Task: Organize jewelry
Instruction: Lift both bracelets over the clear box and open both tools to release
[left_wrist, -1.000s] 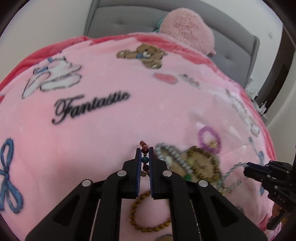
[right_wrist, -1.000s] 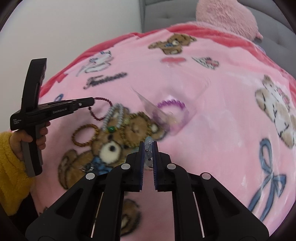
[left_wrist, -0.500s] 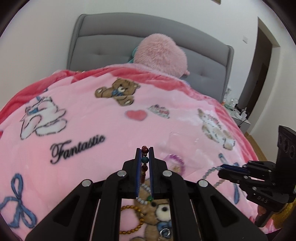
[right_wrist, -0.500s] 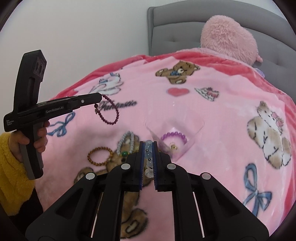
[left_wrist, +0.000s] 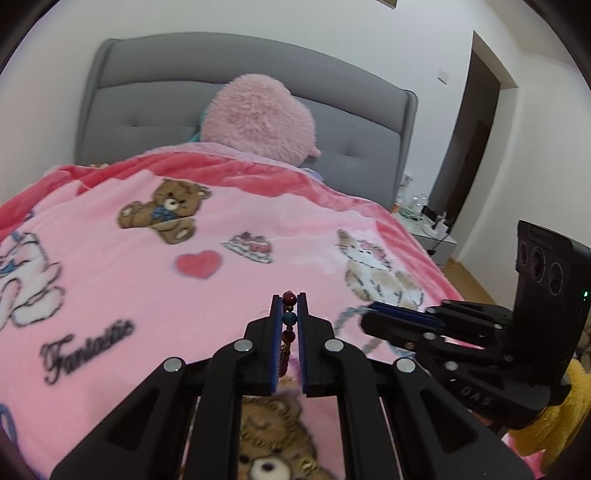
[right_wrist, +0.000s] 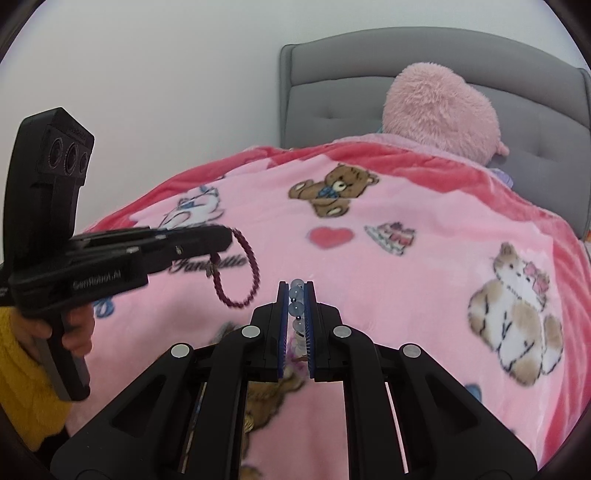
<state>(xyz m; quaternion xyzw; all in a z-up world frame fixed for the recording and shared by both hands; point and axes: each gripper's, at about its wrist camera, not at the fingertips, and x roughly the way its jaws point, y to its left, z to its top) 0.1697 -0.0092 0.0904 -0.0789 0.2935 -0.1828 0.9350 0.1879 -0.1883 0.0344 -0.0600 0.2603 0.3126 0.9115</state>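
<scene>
Grey upholstered headboard (left_wrist: 243, 110) stands at the far end of the bed, against a white wall. Pink plush blanket (left_wrist: 110, 266), printed with bears, a cat, a heart and the word "Fantastic", covers the bed. Fluffy pink cushion (left_wrist: 258, 114) rests against the headboard, its lower edge under the blanket's red border.

Left gripper (left_wrist: 289, 306): held above the blanket, fingers closed to a narrow gap, clamping a dark red beaded bracelet (right_wrist: 240, 273) with one teal bead; the loop hangs free below the tips, clear of the blanket, as the right wrist view shows.

Right gripper (right_wrist: 296, 295): held above the blanket, fingers likewise nearly closed, clamping a pale blue translucent beaded bracelet (right_wrist: 297, 306); its loop hangs beneath the gripper.
</scene>
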